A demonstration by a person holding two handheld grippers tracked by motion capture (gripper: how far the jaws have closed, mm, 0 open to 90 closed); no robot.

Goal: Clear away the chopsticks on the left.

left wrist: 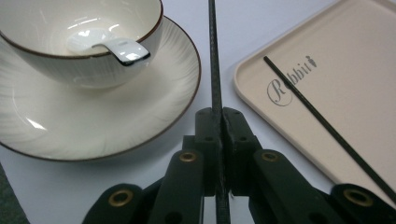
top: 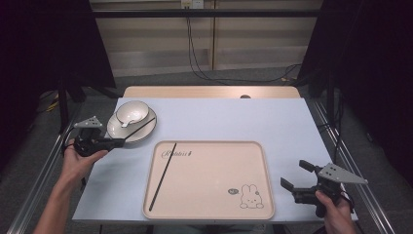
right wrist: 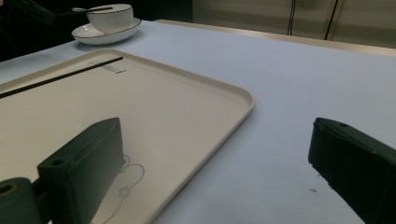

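**Open centre, crowded far-left corner**

The tabletop [top: 272, 117] lies bare beyond the tray [top: 209, 209] and along its right side, so a gripper can pass there freely. The tray's broad middle is open too; a single black chopstick [top: 162, 176] lies slanted near its left edge. The far-left corner is tight: a bowl [top: 131, 112] with a spoon [left wrist: 122, 49] sits on a plate [top: 146, 132], and a second chopstick [left wrist: 215, 70] crosses just beside the plate's rim, with a narrow strip of tabletop between plate and tray.

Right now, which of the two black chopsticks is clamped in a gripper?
The chopstick by the plate: the left gripper has its jaws shut on it, and it reaches over the plate's rim. The other chopstick lies free on the tray.
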